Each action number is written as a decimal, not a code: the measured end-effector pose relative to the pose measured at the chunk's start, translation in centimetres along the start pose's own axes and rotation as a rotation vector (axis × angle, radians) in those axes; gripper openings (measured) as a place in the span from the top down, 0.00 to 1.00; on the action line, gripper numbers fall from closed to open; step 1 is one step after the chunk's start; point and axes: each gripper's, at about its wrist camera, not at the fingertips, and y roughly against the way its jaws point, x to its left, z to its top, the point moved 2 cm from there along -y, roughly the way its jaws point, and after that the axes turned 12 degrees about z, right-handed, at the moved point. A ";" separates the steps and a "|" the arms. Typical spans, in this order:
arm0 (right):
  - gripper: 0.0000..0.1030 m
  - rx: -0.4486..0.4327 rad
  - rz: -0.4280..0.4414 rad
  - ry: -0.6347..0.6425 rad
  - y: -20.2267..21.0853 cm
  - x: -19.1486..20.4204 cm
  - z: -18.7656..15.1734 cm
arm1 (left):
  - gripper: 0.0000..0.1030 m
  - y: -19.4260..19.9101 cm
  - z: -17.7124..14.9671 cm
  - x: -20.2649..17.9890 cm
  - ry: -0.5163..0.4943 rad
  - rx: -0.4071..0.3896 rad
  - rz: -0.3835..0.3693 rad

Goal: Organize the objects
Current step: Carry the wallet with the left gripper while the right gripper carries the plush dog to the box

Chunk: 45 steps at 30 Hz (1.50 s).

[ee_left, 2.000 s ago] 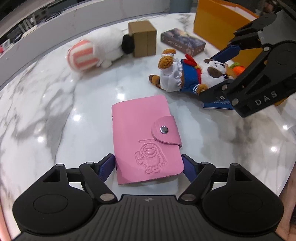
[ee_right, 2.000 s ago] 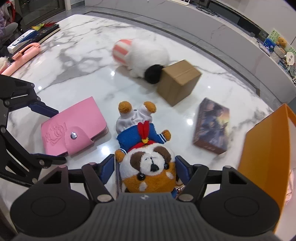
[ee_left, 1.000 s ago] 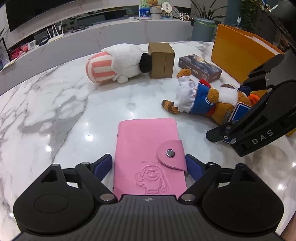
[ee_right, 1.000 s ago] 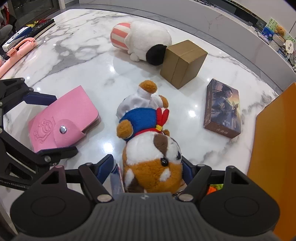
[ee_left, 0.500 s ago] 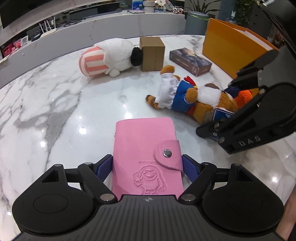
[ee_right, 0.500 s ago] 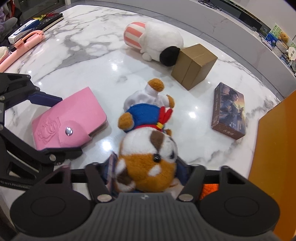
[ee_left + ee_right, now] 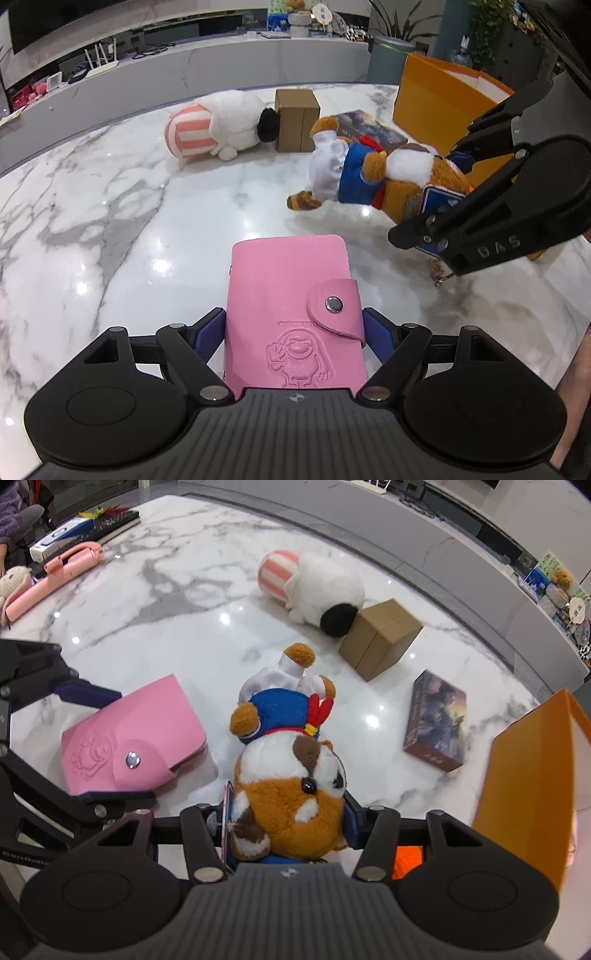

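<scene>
Beyond the glossy marble table, a grey counter; shelves behind.

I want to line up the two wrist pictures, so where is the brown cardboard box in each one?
Left wrist: cardboard box upper middle, behind the white plush's black end.
Right wrist: cardboard box upper right of centre, again touching that black end.
Shared landmark: the orange bin, at the right in both.

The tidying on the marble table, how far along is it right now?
Nothing looks put away yet. In hand: the left gripper grips the pink card holder, and the right gripper is closing on the dog plush. Left: white plush, cardboard box and game box near the orange box.
</scene>
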 end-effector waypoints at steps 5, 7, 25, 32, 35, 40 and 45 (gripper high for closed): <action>0.46 -0.033 -0.006 0.002 2.0 0.1 0.2 | 0.11 1.2 -0.2 -0.2 0.030 -0.007 -0.005; 0.46 -0.047 -0.009 0.006 2.9 0.1 0.2 | 0.11 1.7 -0.1 -0.3 0.032 -0.015 0.000; 0.46 -0.190 -0.047 0.007 11.7 -2.6 -0.6 | 0.11 6.0 3.7 -2.4 0.037 -0.079 0.022; 0.46 -0.228 -0.075 -0.012 14.6 -5.1 -1.7 | 0.11 7.1 7.1 -5.1 -0.006 -0.125 0.016; 0.46 -0.242 -0.086 -0.030 15.6 -6.4 -2.3 | 0.11 7.5 8.6 -6.5 -0.021 -0.145 0.004; 0.46 -0.256 -0.106 -0.060 17.0 -8.9 -3.4 | 0.11 7.5 11.0 -9.2 -0.044 -0.170 -0.024; 0.46 -0.271 -0.125 -0.107 18.2 -11.7 -5.0 | 0.11 7.1 13.1 -12.2 -0.067 -0.191 -0.050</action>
